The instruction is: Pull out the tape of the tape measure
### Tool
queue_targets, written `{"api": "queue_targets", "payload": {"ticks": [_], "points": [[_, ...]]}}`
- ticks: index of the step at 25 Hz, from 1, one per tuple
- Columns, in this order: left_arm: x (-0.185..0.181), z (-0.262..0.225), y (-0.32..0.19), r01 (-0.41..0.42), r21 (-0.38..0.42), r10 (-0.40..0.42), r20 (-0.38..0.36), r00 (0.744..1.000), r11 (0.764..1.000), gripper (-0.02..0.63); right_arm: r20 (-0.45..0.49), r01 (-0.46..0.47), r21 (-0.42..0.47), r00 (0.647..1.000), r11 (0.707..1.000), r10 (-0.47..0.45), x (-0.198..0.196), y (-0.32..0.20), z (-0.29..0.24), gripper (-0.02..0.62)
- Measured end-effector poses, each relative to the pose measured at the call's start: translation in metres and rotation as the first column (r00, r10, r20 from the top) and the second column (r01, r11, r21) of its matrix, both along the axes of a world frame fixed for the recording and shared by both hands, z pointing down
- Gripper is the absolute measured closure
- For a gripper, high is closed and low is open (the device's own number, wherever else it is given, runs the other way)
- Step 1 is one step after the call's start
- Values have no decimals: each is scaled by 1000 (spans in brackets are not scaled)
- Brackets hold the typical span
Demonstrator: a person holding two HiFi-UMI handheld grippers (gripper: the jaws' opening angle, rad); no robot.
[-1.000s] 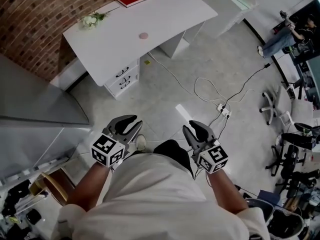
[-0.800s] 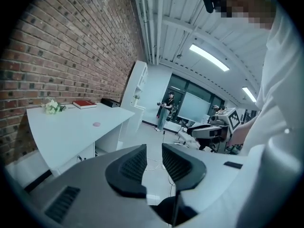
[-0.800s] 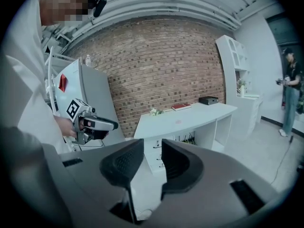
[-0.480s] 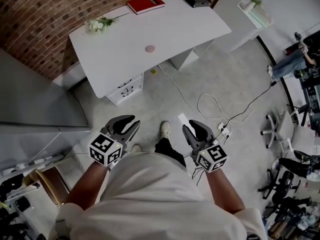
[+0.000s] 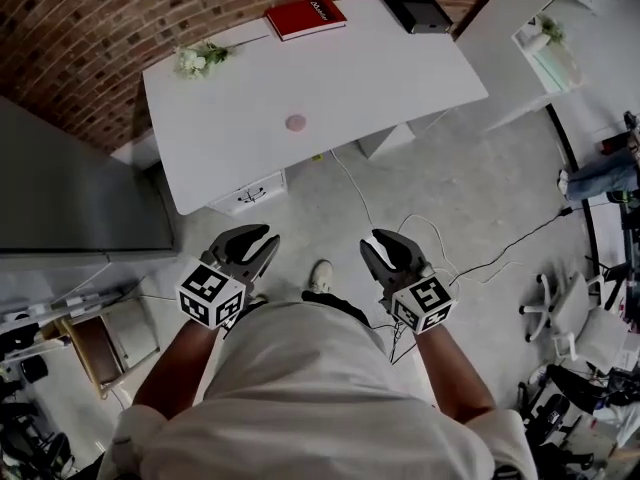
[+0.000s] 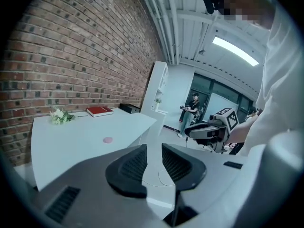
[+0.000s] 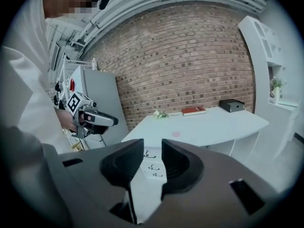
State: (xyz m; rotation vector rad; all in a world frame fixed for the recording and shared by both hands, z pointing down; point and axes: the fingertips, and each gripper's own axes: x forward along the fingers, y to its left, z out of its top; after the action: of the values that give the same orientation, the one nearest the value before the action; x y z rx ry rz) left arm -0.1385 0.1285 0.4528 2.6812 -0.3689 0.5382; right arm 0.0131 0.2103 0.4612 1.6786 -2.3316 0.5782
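Both tools empty, jaws apart w/ nothing btwn: left gripper point(image 5: 262, 243), right gripper point(image 5: 385, 248). Pink disc point(image 5: 295, 122), prob. the tape measure, lies on white desk point(image 5: 400, 68), well ahead of both. Likely light, hard, slippery; I'd clamp case sides, pinch tape tab w/ other.

Person is wearing a white short-sleeved shirt point(image 5: 300, 388), dark trousers point(image 5: 350, 310) and a light shoe point(image 5: 320, 276). Left gripper point(image 5: 262, 240) and right gripper point(image 5: 376, 240) are showing grey shells and black ribbed pads point(image 6: 127, 167). Each is carrying a white cube point(image 5: 211, 295) with black square markers.
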Motion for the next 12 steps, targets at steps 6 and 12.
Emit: {"api": "queue_targets", "payload": {"ticks": [6, 12], "points": [[38, 1, -18, 94, 5, -94, -3, 996, 996, 512, 10, 99, -11, 995, 995, -99, 36, -31, 16, 497], [48, 3, -44, 123, -8, -123, 1, 992, 992, 512, -5, 153, -31, 988, 988, -153, 47, -72, 24, 497]]}}
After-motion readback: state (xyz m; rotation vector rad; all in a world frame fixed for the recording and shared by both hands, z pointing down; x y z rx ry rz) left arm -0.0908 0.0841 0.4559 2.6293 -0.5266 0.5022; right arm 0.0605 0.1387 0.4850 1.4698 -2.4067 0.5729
